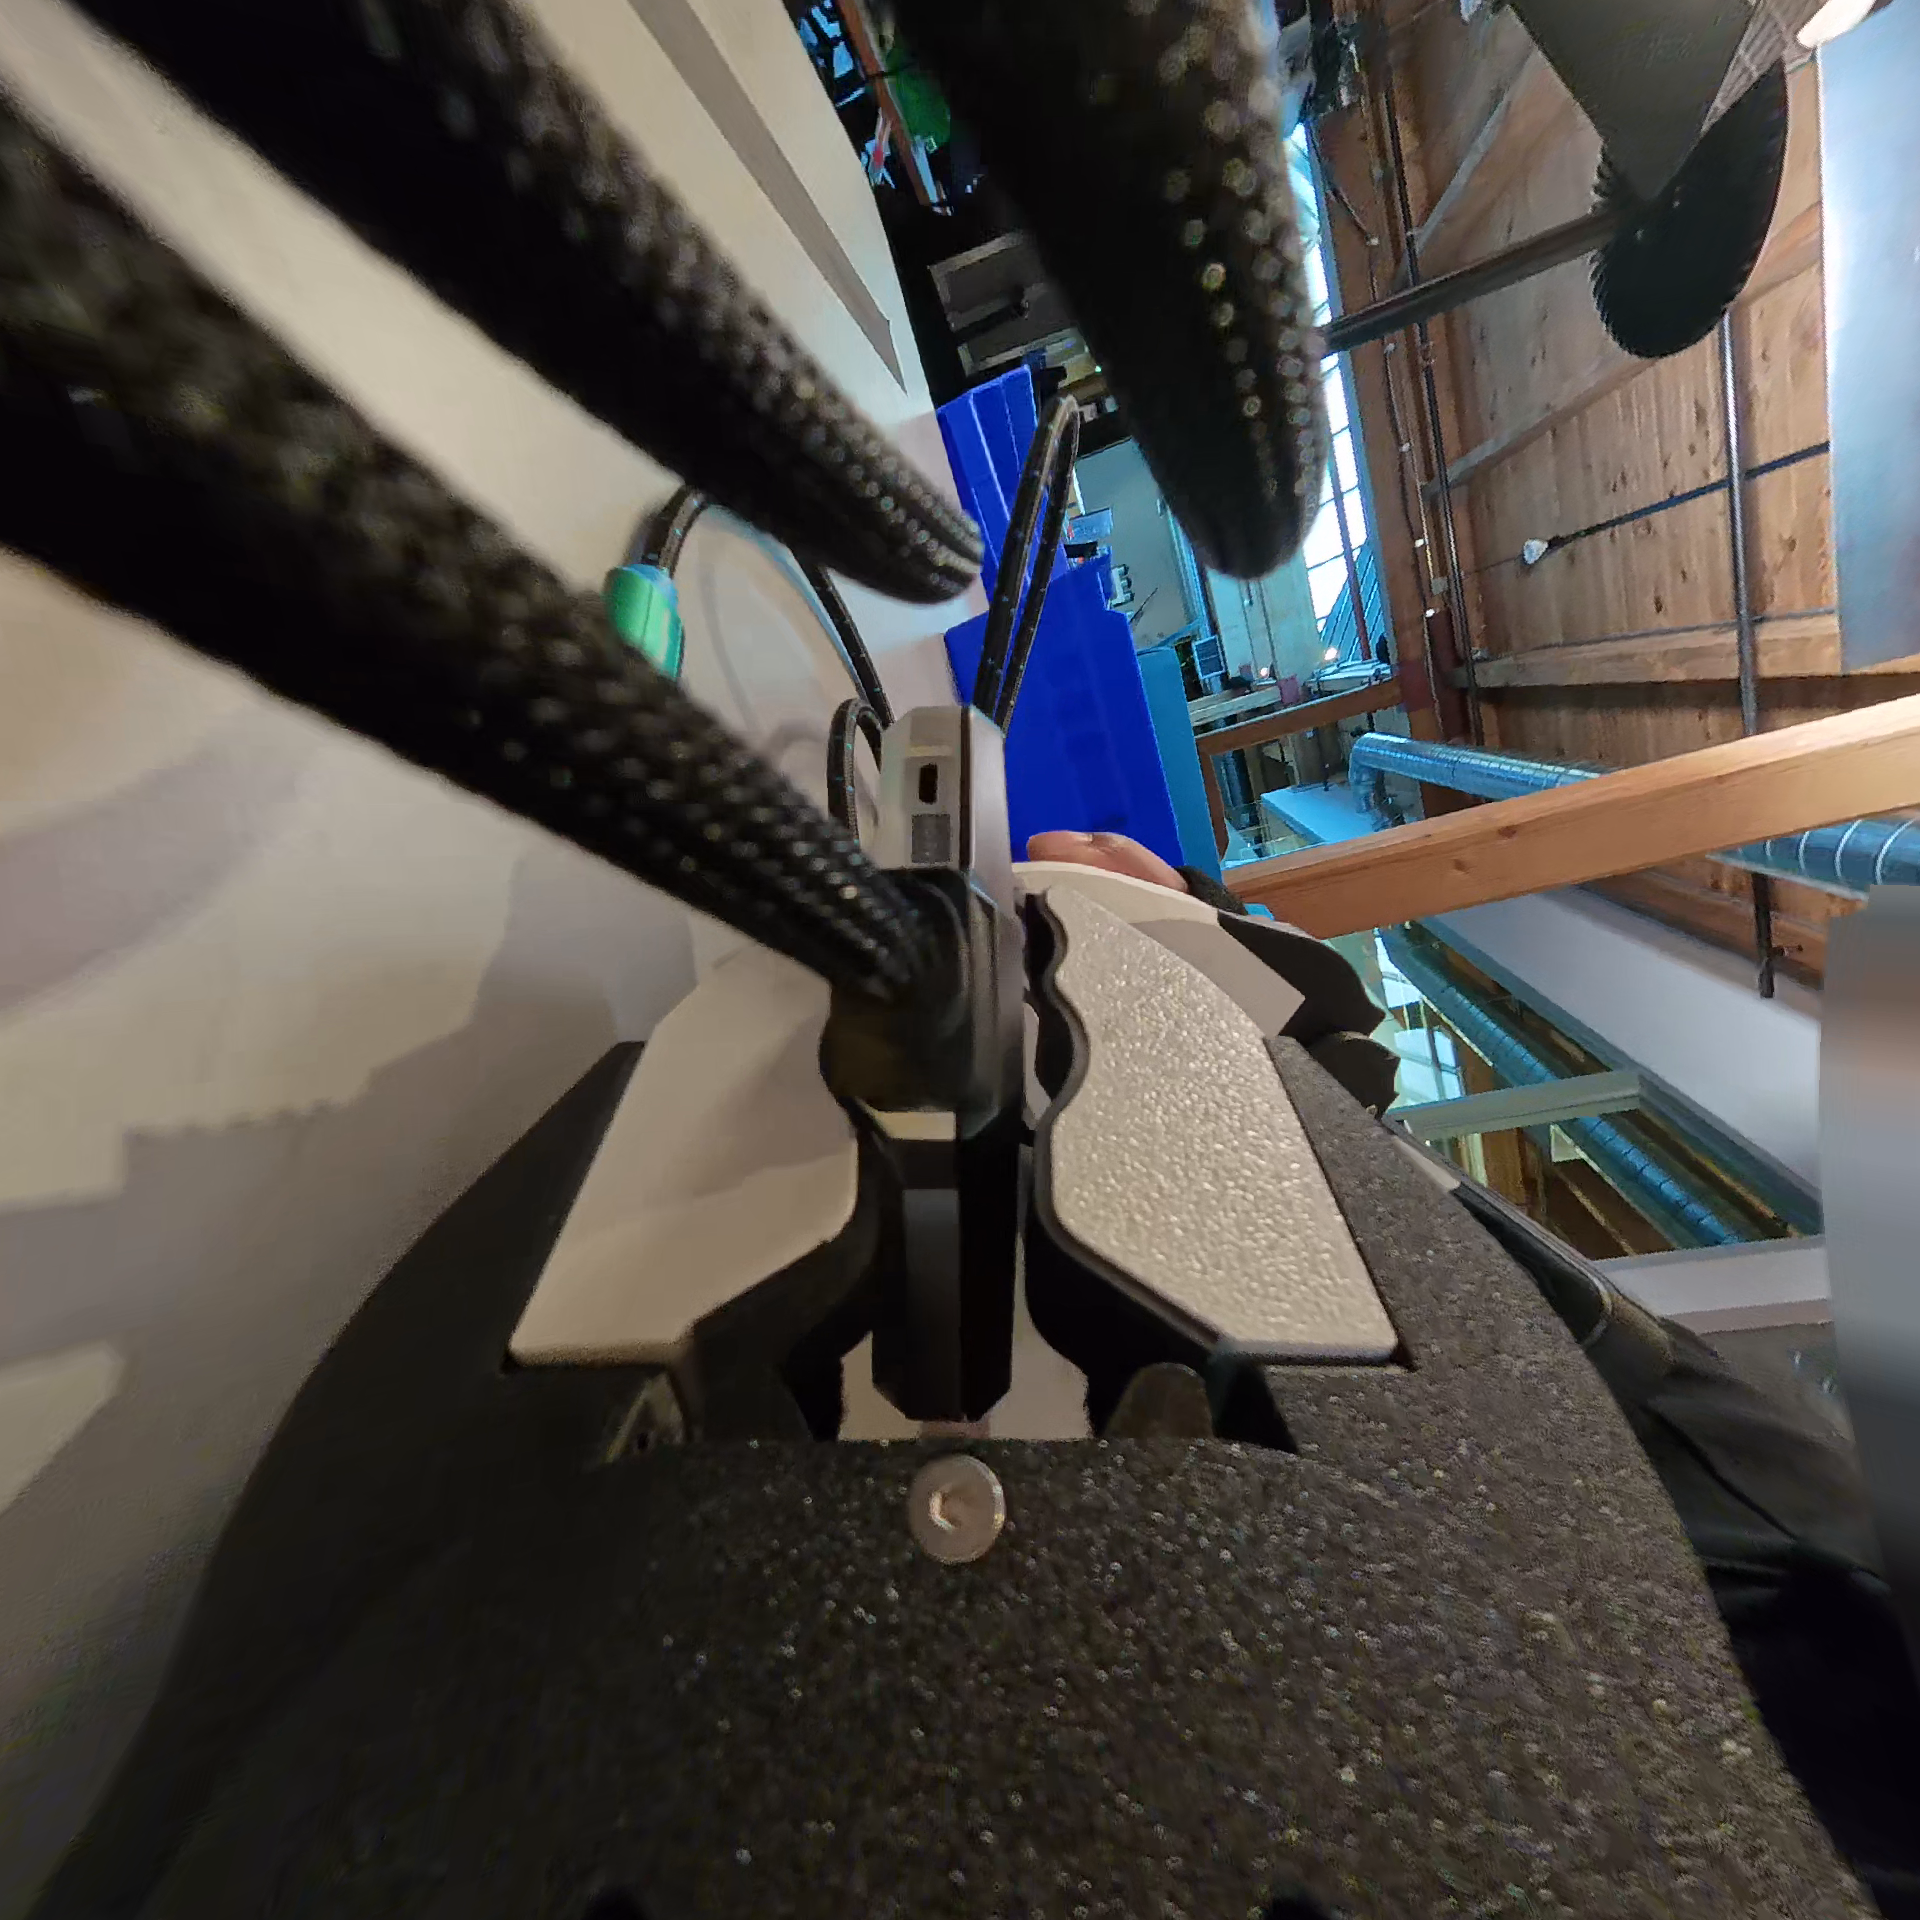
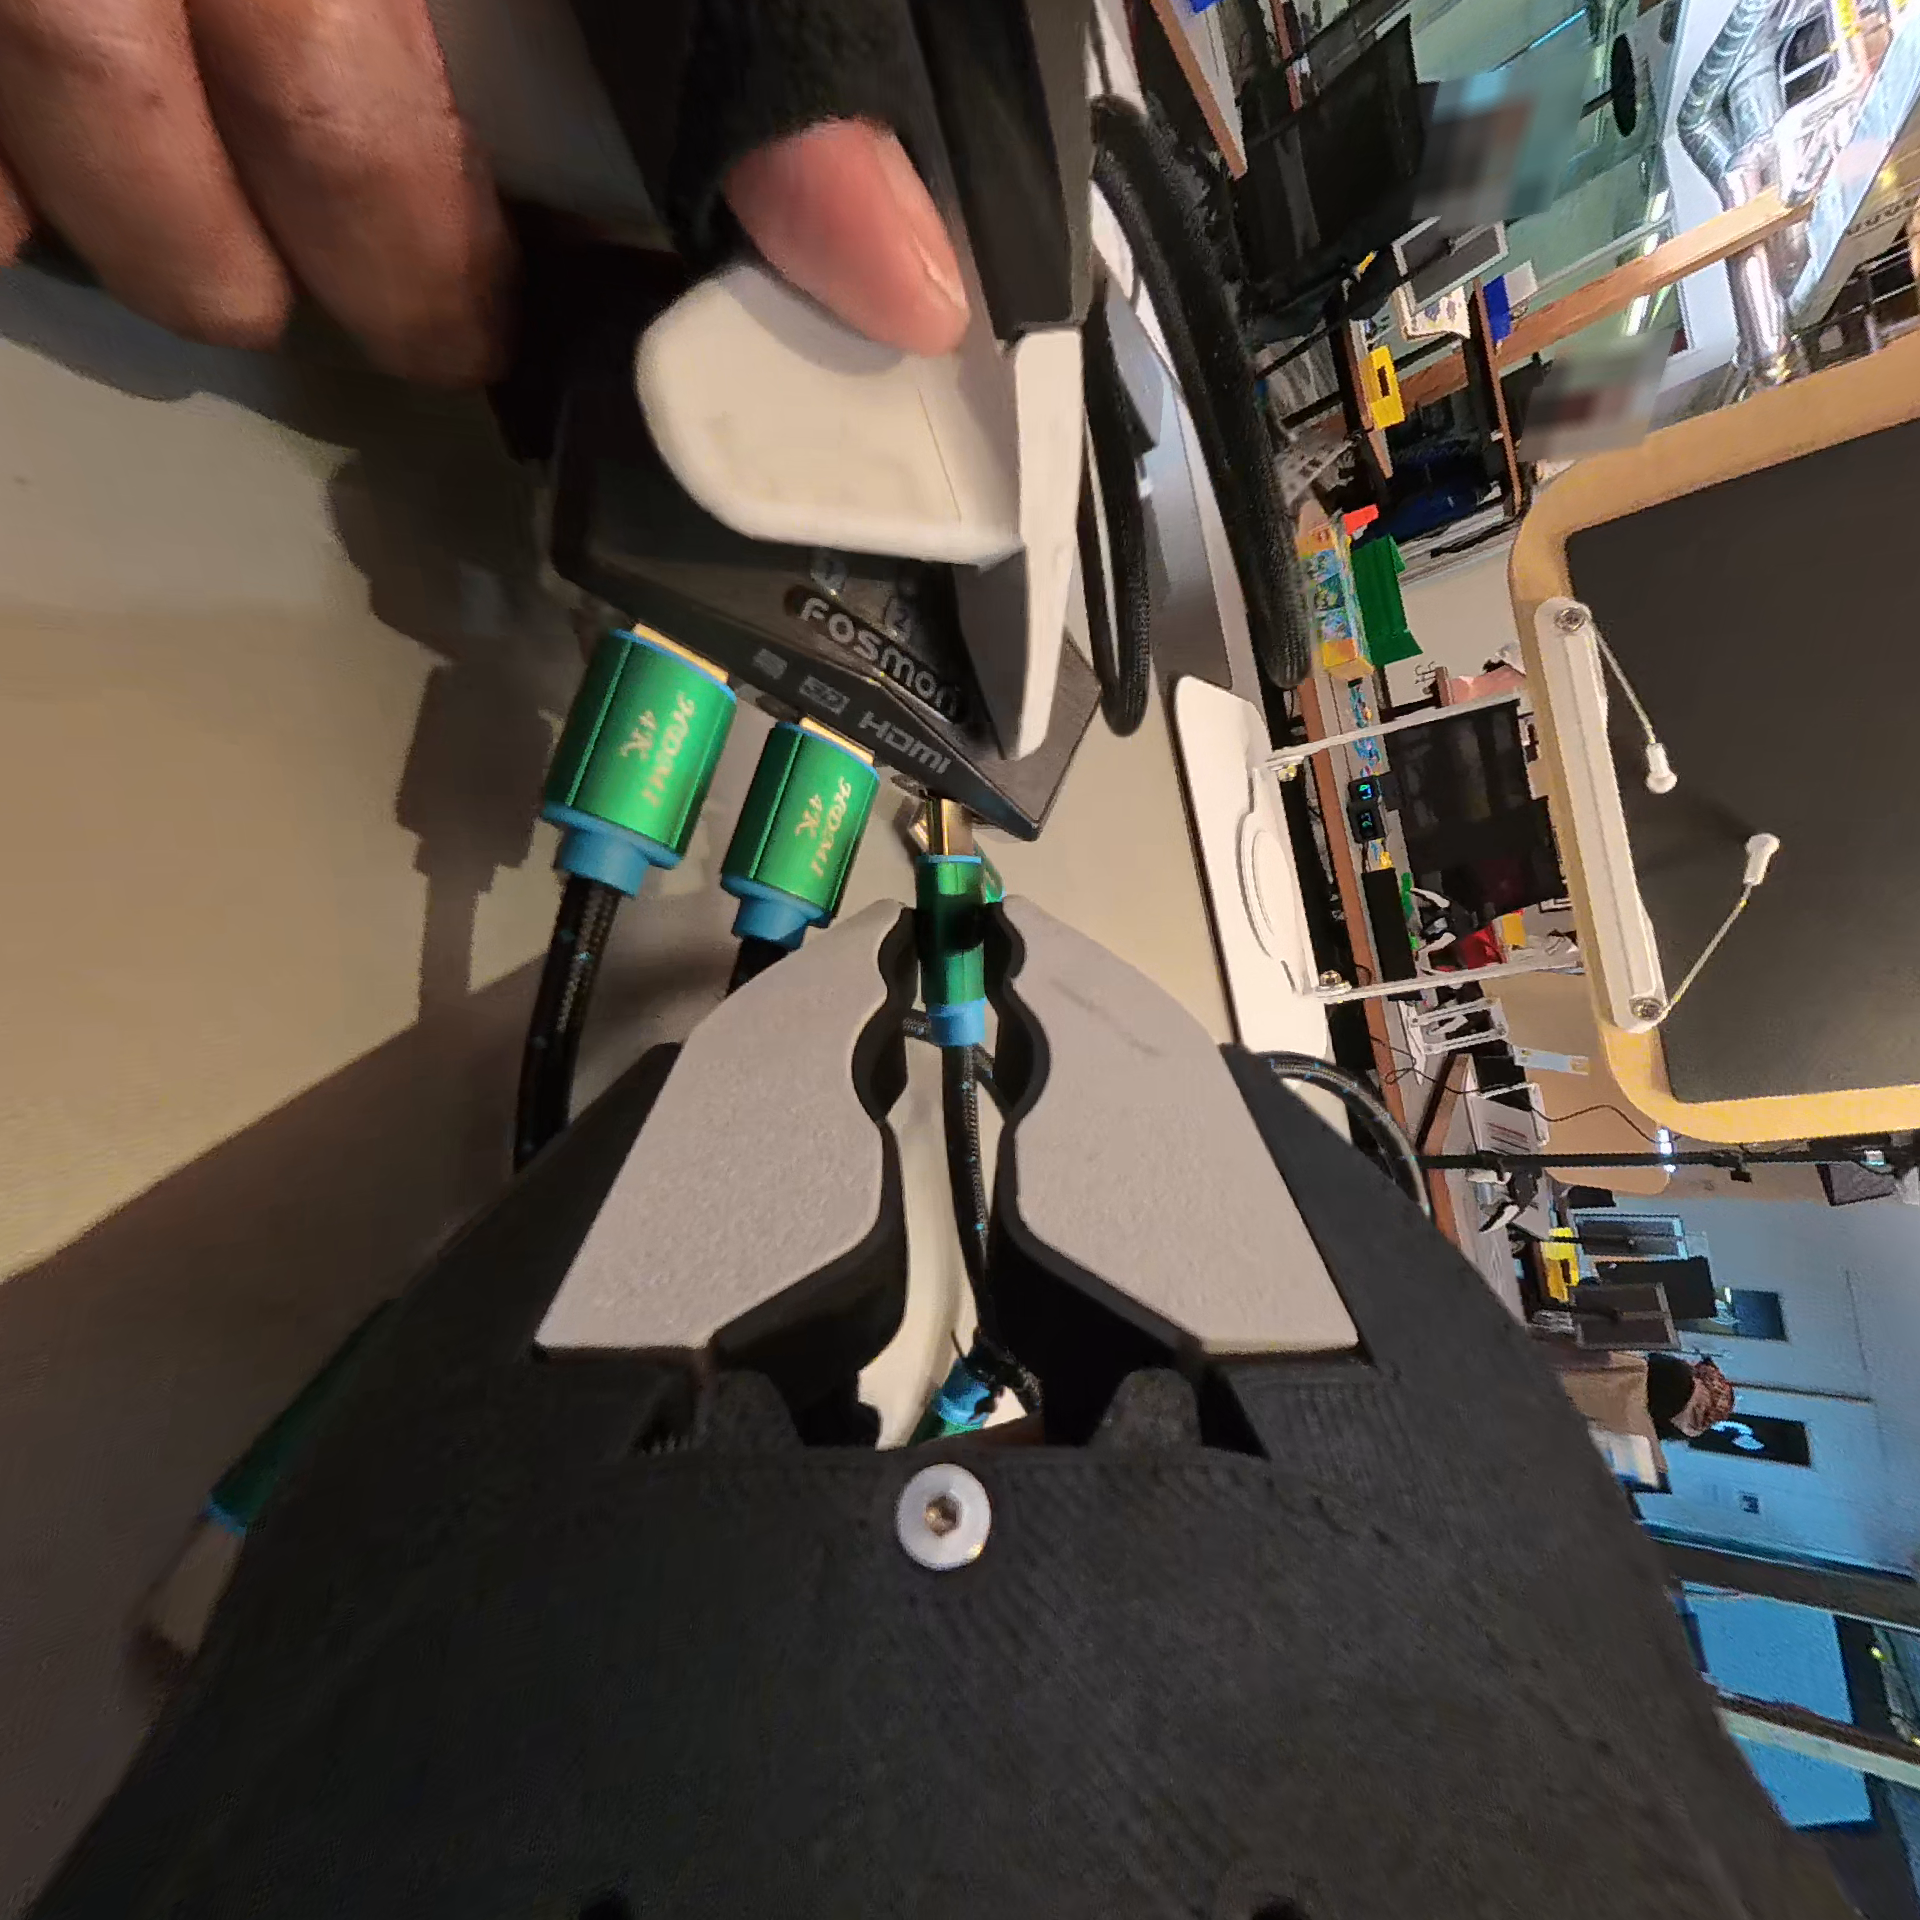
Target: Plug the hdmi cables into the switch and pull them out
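My left gripper (image 1: 992, 935) is shut on the black HDMI switch (image 1: 951, 821), which I see edge-on. Black braided cables (image 1: 540, 665) run to it from the upper left. In the right wrist view the left gripper's white fingers (image 2: 831, 447) clamp the switch (image 2: 862, 717). Two green HDMI plugs (image 2: 644, 758) (image 2: 800, 831) sit in its ports. My right gripper (image 2: 951, 920) is shut on a third green plug (image 2: 948, 935). Its gold tip (image 2: 930, 821) is at the switch's edge; I cannot tell whether it is inside a port.
A person's hand (image 2: 260, 156) holds the left gripper. A loose green plug (image 2: 223, 1507) lies on the white table (image 2: 208, 727) at the lower left. A white pad (image 2: 1236, 831) lies beyond the switch. Blue bins (image 1: 1070, 665) stand behind the table. The tips of both grippers are at nearly the same place.
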Demonstrator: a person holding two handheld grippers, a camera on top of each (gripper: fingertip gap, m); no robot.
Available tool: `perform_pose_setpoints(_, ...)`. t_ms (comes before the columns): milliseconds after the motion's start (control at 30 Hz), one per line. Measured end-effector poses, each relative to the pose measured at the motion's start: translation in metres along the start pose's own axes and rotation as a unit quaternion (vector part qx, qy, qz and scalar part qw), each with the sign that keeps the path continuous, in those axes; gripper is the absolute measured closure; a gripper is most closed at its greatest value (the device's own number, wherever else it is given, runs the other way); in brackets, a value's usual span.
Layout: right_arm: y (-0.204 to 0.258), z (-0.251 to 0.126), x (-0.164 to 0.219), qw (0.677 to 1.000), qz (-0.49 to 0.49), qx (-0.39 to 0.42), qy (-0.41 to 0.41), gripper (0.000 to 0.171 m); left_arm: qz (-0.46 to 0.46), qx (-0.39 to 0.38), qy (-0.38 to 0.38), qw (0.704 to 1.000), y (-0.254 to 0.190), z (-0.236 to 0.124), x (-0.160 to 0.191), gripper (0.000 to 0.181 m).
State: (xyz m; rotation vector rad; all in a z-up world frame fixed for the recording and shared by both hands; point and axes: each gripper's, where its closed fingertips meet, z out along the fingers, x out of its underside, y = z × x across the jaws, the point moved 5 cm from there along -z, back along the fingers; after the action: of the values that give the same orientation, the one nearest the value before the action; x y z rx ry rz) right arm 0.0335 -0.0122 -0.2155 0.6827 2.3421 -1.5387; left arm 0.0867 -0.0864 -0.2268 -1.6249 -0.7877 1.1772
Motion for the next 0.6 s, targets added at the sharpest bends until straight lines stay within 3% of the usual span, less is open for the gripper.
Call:
perform_pose_setpoints(267,0.0,-0.001,-0.002,0.997,0.063,-0.029,-0.018,0.159,-0.023,0.012,-0.01,1.0,0.001,-0.003,-0.001,0.158)
perform_pose_setpoints(600,-0.002,-0.008,0.011,0.957,0.192,-0.21,-0.06,0.148,-0.011,0.017,0.009,1.0,-0.002,0.0,0.003,0.158)
